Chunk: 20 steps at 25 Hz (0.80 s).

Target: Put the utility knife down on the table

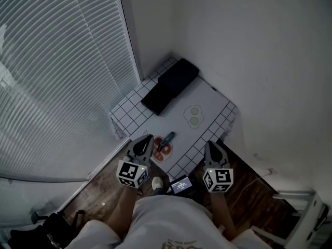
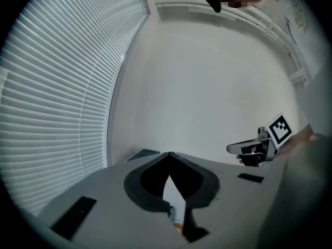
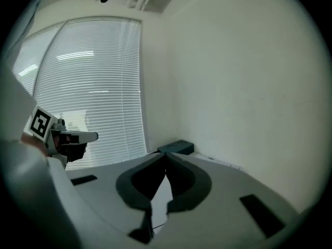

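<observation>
Both grippers, left (image 1: 143, 142) and right (image 1: 211, 147), hover clenched and empty at the table's (image 1: 207, 98) near edge. The utility knife (image 1: 166, 139) lies across a red dish (image 1: 159, 155). It is probably light and rigid, best gripped mid-handle.

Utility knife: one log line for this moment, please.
utility knife: lying across red item on table | left gripper: shut, empty | right gripper: shut, empty
</observation>
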Available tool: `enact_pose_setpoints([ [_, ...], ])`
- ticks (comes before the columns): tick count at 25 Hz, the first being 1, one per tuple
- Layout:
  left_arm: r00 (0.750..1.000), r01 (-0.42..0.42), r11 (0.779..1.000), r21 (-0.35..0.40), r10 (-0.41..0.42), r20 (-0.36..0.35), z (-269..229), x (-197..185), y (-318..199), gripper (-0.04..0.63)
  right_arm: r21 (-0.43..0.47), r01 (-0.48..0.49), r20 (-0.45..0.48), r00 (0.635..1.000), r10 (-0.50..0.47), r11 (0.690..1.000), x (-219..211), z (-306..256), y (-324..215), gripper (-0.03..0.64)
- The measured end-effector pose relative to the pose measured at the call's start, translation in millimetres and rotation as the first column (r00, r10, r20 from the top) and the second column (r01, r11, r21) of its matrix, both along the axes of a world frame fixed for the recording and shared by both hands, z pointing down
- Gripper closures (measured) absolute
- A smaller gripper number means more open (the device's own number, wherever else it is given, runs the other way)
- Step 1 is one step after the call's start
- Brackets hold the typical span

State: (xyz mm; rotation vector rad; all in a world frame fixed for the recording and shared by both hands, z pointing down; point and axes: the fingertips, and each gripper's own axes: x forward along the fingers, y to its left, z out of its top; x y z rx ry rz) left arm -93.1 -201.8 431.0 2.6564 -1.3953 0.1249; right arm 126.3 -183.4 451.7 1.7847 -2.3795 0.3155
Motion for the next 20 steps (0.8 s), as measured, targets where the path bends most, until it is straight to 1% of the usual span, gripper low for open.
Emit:
enact_pose_setpoints([
  [3,0.999,-0.014,0.999,0.032,0.012,0.046,-7.1,2.8,0.6,0.588,0.049,-0.013,-0.001,1.000,0.013,0.999,-0.4,-15.4,0.3,0.609],
  [5,0.998,-0.015,0.999,0.047,0.012,0.061,-10.9,2.6,2.3,0.588,0.070,-0.003,-0.012,1.000,0.004,0.998,-3.4,-22.4,1.5,0.609],
  [8,0.998,-0.009,0.998,0.061,0.005,0.067,-16.2,1.3,2.9,0.588,0.078,0.009,-0.010,1.000,-0.008,0.997,-6.2,-28.7,1.1,0.609],
  [20,0.998,-0.004,0.999,0.035,0.001,0.062,-12.7,-0.9,4.2,0.588,0.078,0.006,-0.003,1.000,-0.006,0.997,-9.5,-29.8,4.8,0.609],
])
